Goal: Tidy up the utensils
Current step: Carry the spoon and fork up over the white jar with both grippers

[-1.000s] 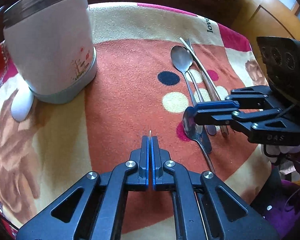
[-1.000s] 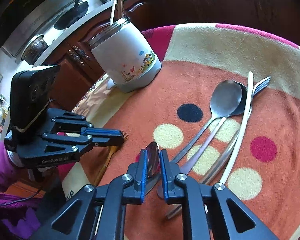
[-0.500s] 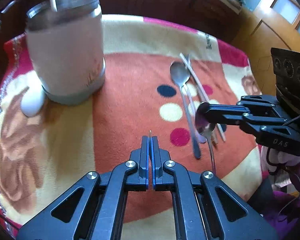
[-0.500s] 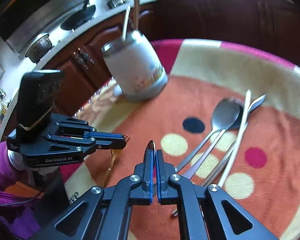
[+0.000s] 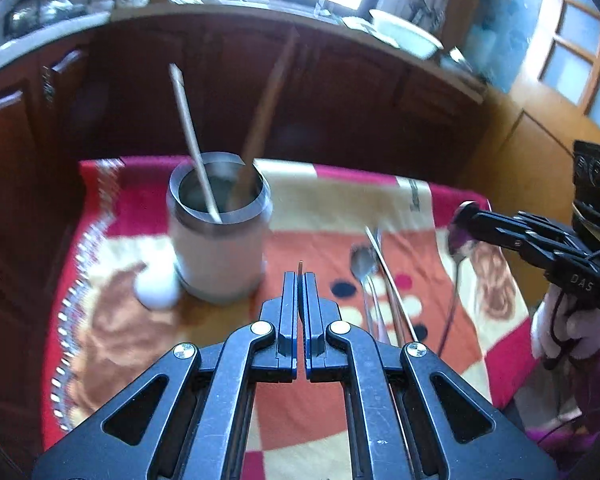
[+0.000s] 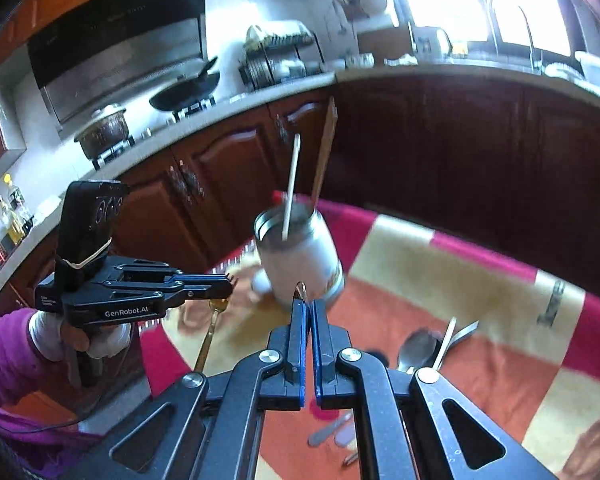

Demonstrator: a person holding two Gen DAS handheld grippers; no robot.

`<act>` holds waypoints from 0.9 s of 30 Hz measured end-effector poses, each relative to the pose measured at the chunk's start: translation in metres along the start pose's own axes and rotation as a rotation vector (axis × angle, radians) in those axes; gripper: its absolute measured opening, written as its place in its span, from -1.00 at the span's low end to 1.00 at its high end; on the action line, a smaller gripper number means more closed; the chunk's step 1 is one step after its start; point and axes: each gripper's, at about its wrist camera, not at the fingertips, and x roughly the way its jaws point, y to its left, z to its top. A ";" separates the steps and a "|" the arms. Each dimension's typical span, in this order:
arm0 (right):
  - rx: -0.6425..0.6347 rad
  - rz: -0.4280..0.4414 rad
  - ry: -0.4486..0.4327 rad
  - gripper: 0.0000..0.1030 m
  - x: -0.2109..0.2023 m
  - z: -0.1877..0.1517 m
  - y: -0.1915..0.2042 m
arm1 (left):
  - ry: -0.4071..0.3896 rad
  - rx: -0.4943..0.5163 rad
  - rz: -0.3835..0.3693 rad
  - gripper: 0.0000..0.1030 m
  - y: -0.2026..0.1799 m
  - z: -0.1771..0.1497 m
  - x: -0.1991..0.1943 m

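My left gripper [image 5: 299, 276] is shut on a gold fork [image 6: 211, 334], whose handle hangs down below the jaws in the right wrist view; only its thin edge shows in the left wrist view. My right gripper [image 6: 308, 304] is shut on a steel spoon [image 5: 459, 227], held in the air with the handle hanging down. Both are raised above the cloth, short of the white utensil holder [image 5: 216, 252]. A pale chopstick [image 5: 192, 140] and a wooden utensil [image 5: 260, 128] stand in the holder. Another spoon [image 5: 362, 260] and more cutlery [image 6: 418, 350] lie on the cloth.
A small white rounded object [image 5: 156, 290] lies against the holder's left side. The table carries a red, orange and cream cloth [image 5: 324, 200]. Dark wooden cabinets [image 6: 460, 152] and a kitchen counter stand behind. A person's gloved hand [image 6: 52, 338] holds the left gripper.
The right gripper shut on the spoon and lifted it off the cloth. Both grippers rose and tilted up, so the holder's open mouth and the counter behind it came into view.
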 end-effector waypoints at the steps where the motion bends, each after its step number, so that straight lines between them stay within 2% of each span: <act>1: -0.005 -0.005 -0.014 -0.96 -0.003 0.006 0.001 | -0.012 -0.006 0.019 -0.99 0.004 0.007 -0.004; 8: 0.007 -0.095 -0.113 -0.96 -0.013 0.063 0.001 | -0.101 -0.045 0.132 -0.99 0.029 0.052 -0.019; 11: 0.020 -0.113 -0.131 -0.96 -0.010 0.084 0.002 | -0.132 -0.025 0.196 -0.99 0.032 0.070 -0.017; 20: -0.023 -0.165 -0.195 -0.96 0.022 0.145 0.014 | -0.189 -0.023 0.287 -0.99 0.047 0.106 -0.003; 22: -0.047 -0.184 -0.202 -0.96 0.032 0.153 0.018 | -0.197 -0.038 0.296 -0.99 0.052 0.113 0.000; 27: -0.080 -0.228 -0.233 -0.96 0.054 0.166 0.022 | -0.243 -0.040 0.374 -0.99 0.060 0.128 0.013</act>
